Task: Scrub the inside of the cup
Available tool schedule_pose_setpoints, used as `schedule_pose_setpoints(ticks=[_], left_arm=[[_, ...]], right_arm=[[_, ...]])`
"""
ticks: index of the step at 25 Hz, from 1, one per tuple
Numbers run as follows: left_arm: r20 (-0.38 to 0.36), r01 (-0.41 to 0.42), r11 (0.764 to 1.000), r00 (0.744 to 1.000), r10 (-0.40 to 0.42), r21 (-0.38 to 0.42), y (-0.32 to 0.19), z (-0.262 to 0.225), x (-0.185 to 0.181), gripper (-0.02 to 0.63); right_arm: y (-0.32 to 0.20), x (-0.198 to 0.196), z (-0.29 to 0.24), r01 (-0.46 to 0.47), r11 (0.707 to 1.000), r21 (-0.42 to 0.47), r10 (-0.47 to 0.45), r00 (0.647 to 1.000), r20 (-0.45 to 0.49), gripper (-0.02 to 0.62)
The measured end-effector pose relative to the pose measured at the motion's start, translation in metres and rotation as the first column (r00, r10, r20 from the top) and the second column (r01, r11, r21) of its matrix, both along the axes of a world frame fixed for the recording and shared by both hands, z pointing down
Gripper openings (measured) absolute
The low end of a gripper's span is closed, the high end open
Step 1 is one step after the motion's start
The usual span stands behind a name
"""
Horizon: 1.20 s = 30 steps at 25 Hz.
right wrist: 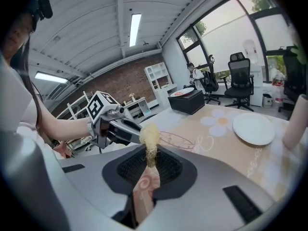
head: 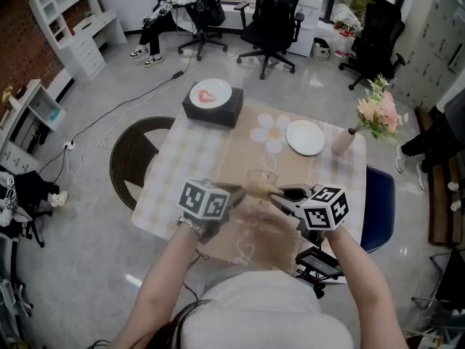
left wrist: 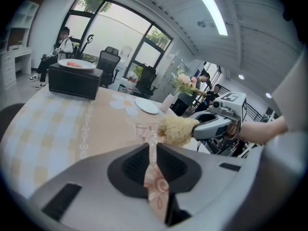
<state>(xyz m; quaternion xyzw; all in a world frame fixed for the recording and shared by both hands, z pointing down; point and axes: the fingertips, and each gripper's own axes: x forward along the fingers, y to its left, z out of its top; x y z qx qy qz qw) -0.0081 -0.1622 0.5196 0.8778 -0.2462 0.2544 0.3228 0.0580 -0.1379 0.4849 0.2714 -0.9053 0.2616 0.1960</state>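
Note:
A clear glass cup (head: 262,177) hangs tilted just above the table's near middle. My left gripper (head: 243,189) is shut on its rim; in the left gripper view the cup (left wrist: 144,129) sits right at the jaw tips (left wrist: 152,141). My right gripper (head: 275,198) is shut on a tan, fuzzy scrub sponge (head: 259,190), whose end lies at the cup's mouth. In the right gripper view the sponge (right wrist: 149,136) sticks up from the jaws (right wrist: 150,150), with the cup (right wrist: 176,139) just behind it and the left gripper (right wrist: 126,127) holding the cup's far side.
A patterned cloth covers the table (head: 182,158). On it stand a black box (head: 212,107) with a plate on top, a white plate (head: 305,137) and a vase of flowers (head: 343,141). A round dark seat (head: 134,158) is at the left, a blue chair (head: 379,209) at the right.

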Motion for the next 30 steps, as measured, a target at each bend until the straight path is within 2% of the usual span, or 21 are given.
schedule_pose_setpoints(ticks=[7,13,18,22,24,26,30], left_arm=[[-0.013,0.022,1.000,1.000,-0.023,-0.015,-0.002,0.001,-0.002,0.051],[-0.028,0.048,0.998,0.998,-0.049,-0.044,-0.002,0.003,-0.003,0.051],[-0.016,0.049,0.998,0.999,-0.050,-0.042,-0.003,0.004,-0.005,0.051],[-0.005,0.053,0.998,0.999,-0.053,-0.034,-0.006,0.007,-0.009,0.051],[0.004,0.052,0.998,0.999,-0.052,-0.030,-0.006,0.008,-0.010,0.051],[0.020,0.049,0.999,0.999,-0.048,-0.020,-0.008,0.009,-0.012,0.051],[0.037,0.030,0.999,0.999,-0.030,0.016,-0.009,0.010,-0.014,0.051]], right_arm=[[0.008,-0.001,0.017,0.040,0.999,-0.017,-0.041,0.995,-0.092,0.055],[0.017,-0.004,0.026,0.070,0.997,-0.039,-0.075,0.988,-0.133,0.054],[0.026,-0.008,0.036,0.119,0.991,-0.058,-0.128,0.973,-0.191,0.054],[0.036,-0.010,0.044,0.192,0.979,-0.063,-0.202,0.943,-0.265,0.054],[0.040,-0.013,0.040,0.230,0.972,-0.037,-0.232,0.938,-0.256,0.054],[0.039,-0.015,0.027,0.248,0.969,-0.002,-0.243,0.948,-0.206,0.054],[0.024,-0.010,-0.004,0.222,0.972,0.079,-0.212,0.969,-0.127,0.054]])
